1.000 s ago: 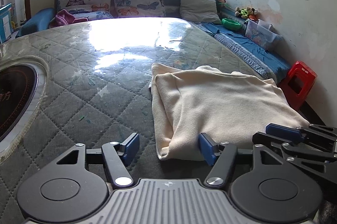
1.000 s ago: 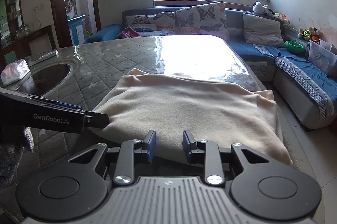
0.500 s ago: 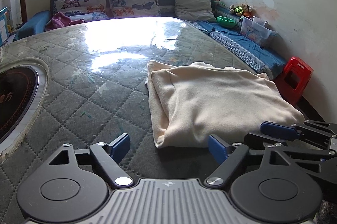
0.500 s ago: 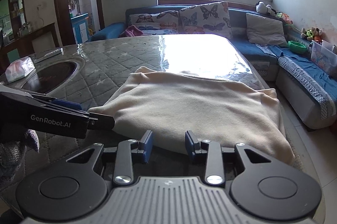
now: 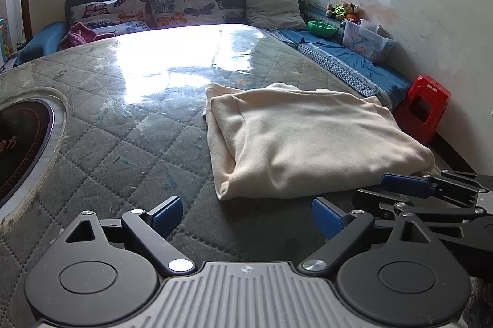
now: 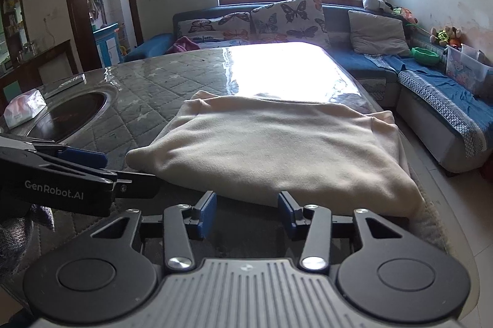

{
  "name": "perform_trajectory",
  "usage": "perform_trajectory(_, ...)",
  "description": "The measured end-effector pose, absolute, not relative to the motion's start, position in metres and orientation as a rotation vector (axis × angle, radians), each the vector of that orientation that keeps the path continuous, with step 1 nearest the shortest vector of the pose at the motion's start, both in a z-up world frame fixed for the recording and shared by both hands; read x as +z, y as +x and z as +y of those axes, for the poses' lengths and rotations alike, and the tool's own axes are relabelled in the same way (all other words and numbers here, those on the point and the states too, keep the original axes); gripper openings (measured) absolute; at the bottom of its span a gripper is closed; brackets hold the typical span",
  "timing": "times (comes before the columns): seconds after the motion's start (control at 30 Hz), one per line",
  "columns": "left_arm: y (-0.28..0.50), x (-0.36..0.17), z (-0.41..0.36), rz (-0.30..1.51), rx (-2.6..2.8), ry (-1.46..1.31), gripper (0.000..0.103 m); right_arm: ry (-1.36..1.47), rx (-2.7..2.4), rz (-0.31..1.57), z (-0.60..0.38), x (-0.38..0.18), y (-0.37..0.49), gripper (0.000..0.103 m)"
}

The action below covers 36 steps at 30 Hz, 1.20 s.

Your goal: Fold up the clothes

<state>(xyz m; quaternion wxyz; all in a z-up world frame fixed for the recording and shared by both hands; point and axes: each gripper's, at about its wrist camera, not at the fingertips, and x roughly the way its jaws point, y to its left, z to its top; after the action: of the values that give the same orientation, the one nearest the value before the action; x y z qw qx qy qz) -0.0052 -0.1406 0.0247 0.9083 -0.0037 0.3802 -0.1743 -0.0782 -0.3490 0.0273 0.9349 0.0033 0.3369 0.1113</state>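
Note:
A cream garment (image 5: 308,140) lies folded into a rough rectangle on the quilted grey table (image 5: 123,127). It also shows in the right wrist view (image 6: 277,149), near the table's right edge. My left gripper (image 5: 246,212) is open and empty, a little short of the garment's near left corner. My right gripper (image 6: 246,209) is open and empty, just short of the garment's near edge. Each gripper shows from the side in the other's view: the right one (image 5: 431,189), the left one (image 6: 77,171).
A round dark inset (image 5: 21,143) is set in the table's left part. A tissue pack (image 6: 24,109) lies beyond it. A blue sofa with butterfly cushions (image 5: 185,1) runs behind and along the right. A red stool (image 5: 422,106) stands at the right on the floor.
Both grippers have pulled back from the garment's near edge and opened wider. The garment lies still on the table.

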Motion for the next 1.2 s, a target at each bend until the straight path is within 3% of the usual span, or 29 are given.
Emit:
perform_trajectory(0.73,-0.028,0.027,-0.146,0.774,-0.374,0.025,0.103,0.028,0.172,0.693,-0.356,0.026,-0.096,0.063)
perform_trajectory(0.83,-0.029,0.027,-0.147,0.778,-0.37,0.026,0.103,0.036,0.153,0.696,-0.358,0.025,-0.097,0.076)
perform_trajectory(0.93,-0.031,0.027,-0.147,0.78,-0.368,0.024,0.103,0.041,0.146,0.698,-0.359,0.024,-0.098,0.077)
perform_trajectory(1.03,-0.033,0.028,-0.147,0.777,-0.368,0.027,0.103,0.048,0.143,0.698,-0.36,0.024,-0.1,0.087)
perform_trajectory(1.2,-0.037,0.029,-0.147,0.77,-0.367,0.032,0.103,0.052,0.133,0.699,-0.361,0.023,-0.103,0.094)
